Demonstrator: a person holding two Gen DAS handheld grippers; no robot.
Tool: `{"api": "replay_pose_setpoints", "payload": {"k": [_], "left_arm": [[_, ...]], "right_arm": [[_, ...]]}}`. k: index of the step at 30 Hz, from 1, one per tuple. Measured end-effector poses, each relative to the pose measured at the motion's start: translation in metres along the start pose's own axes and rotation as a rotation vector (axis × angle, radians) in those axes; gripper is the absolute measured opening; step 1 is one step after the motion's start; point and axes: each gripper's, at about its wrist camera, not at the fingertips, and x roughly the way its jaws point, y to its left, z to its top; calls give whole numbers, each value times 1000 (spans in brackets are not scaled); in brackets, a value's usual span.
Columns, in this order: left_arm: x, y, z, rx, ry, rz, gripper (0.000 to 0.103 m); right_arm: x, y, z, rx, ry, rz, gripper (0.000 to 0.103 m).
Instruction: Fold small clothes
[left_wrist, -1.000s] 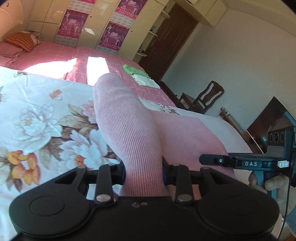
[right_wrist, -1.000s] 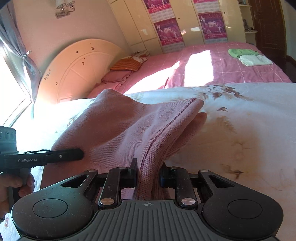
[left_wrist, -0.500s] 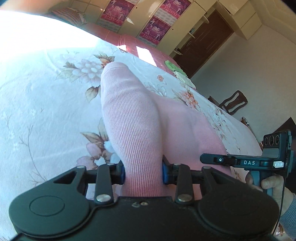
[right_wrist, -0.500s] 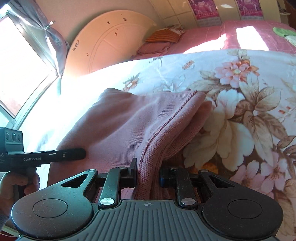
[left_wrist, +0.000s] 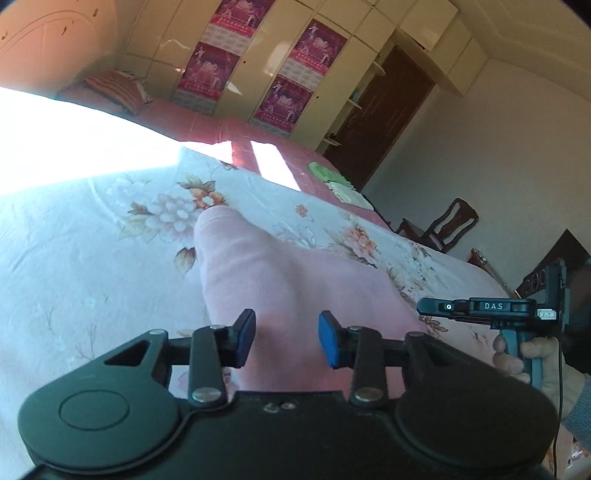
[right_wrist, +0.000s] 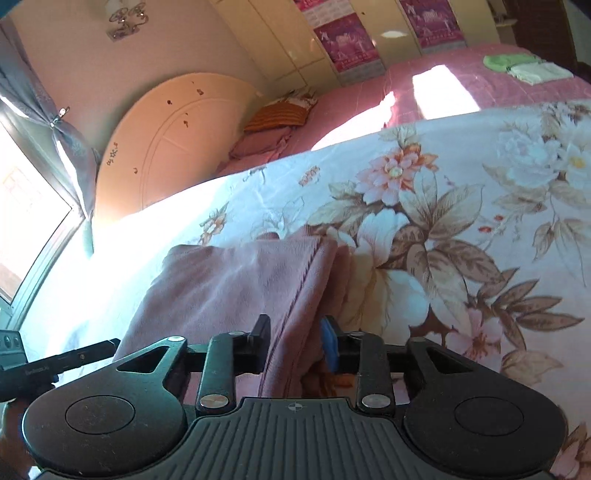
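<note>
A pink ribbed knit garment lies folded on the floral bedspread. My left gripper is open just above its near left edge, blue pads apart, cloth free between them. In the right wrist view the same garment lies flat, its ribbed edge running between the fingers of my right gripper, which is open too. Each gripper shows in the other's view: the right one at the right, the left one at the lower left.
Folded green and white clothes lie on the pink bed behind. A headboard, pillows, wardrobes, a dark door and a wooden chair stand around. Strong sunlight washes out the bedspread's left part.
Both grippers lowered the garment onto the bedspread and opened, letting it go. It now lies flat instead of hanging lifted between the jaws.
</note>
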Motion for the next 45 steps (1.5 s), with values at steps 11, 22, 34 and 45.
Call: {"api": "replay_pose_setpoints", "payload": {"k": [11, 22, 34, 45], "left_arm": [[57, 6, -4, -35, 139, 44, 26], [13, -30, -45, 100, 86, 77, 34], [-18, -62, -61, 199, 29, 195, 38], [-33, -67, -115, 171, 144, 343, 44]], "right_arm": [[51, 4, 4, -96, 130, -107, 0], [-2, 53, -56, -364, 158, -86, 0], [-8, 35, -51, -304, 67, -265, 0], [-20, 62, -111, -434, 176, -216, 0]]}}
